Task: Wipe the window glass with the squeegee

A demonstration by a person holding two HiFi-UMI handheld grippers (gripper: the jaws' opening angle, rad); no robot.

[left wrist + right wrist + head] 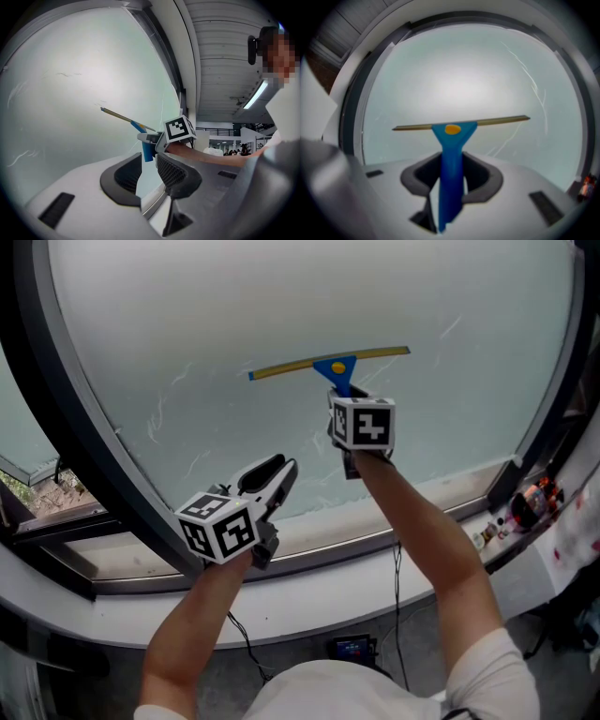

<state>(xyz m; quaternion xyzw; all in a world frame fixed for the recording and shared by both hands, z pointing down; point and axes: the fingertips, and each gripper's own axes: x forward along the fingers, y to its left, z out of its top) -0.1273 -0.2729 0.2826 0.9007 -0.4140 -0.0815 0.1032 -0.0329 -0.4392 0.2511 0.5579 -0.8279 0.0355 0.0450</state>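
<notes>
Scanning from the left, I meet the dark curved window frame (89, 432) and the pale grey sill (84, 606) below it. The window glass (281, 296) is a smooth, milky blue-green sheet with thin white streaks at its lower left.

My left tool (277, 470) sits low near the sill, pointing at the pane. In the left gripper view, this left tool (149, 171) has its jaws spread with nothing between them. Their dark pads have a fine meshed texture and sit in a smooth light-grey shell.

Further right, the squeegee (333, 365) is at the middle of the pane. Its blade is a long, thin, olive-yellow strip lying nearly level, with the right end a little higher. As far as I can tell, the blade rests against the glass. A glossy blue plastic handle fans into a triangular head under the blade, with an orange-yellow oval at its centre.

My right tool (342, 395) is just below that head. The right gripper view shows the right tool (451, 173) pinching the straight blue shaft of the squeegee (452, 140) between its dark rounded pads. The handle stands upright and the blade crosses above it.

From the left gripper view, the squeegee (140, 126) appears side-on as a slim slanted line.
</notes>
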